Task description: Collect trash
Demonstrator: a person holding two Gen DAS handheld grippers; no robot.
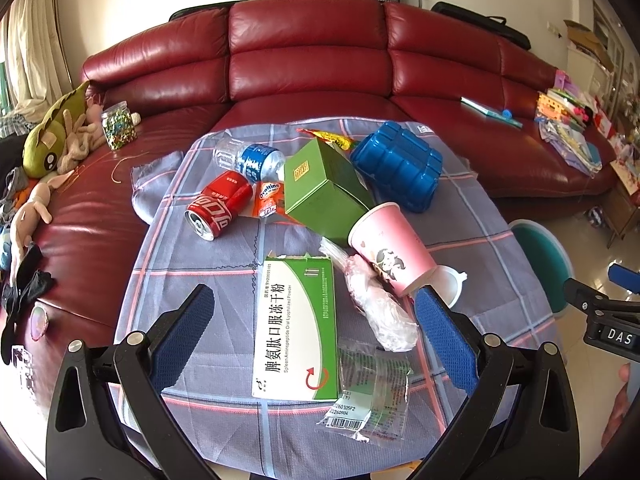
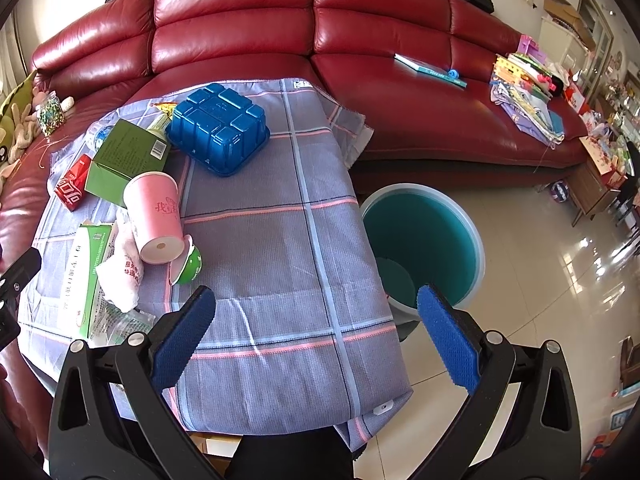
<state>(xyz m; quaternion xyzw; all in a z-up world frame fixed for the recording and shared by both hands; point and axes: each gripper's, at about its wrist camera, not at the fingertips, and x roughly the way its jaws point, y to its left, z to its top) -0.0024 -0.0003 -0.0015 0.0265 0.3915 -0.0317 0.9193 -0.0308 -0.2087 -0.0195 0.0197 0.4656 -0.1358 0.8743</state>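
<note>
Trash lies on a table under a plaid cloth (image 1: 224, 264): a white-green medicine box (image 1: 294, 328), a clear wrapper (image 1: 368, 392), a crumpled plastic bag (image 1: 380, 308), a tipped pink paper cup (image 1: 390, 248), a green box (image 1: 324, 192), a red cola can (image 1: 220, 210), an orange sachet (image 1: 268, 198), a water bottle (image 1: 248, 158) and a blue plastic tray (image 1: 400, 170). My left gripper (image 1: 314, 304) is open above the medicine box. My right gripper (image 2: 316, 308) is open over the cloth's bare right part (image 2: 280, 260). A teal bin (image 2: 420, 244) stands on the floor by the table.
A red leather sofa (image 1: 304, 48) runs behind the table, with plush toys (image 1: 52, 140) and a jar (image 1: 118, 124) at its left and books and papers (image 2: 528, 92) at its right. A small green cup (image 2: 188, 264) lies by the pink cup. Tiled floor (image 2: 540, 280) lies to the right.
</note>
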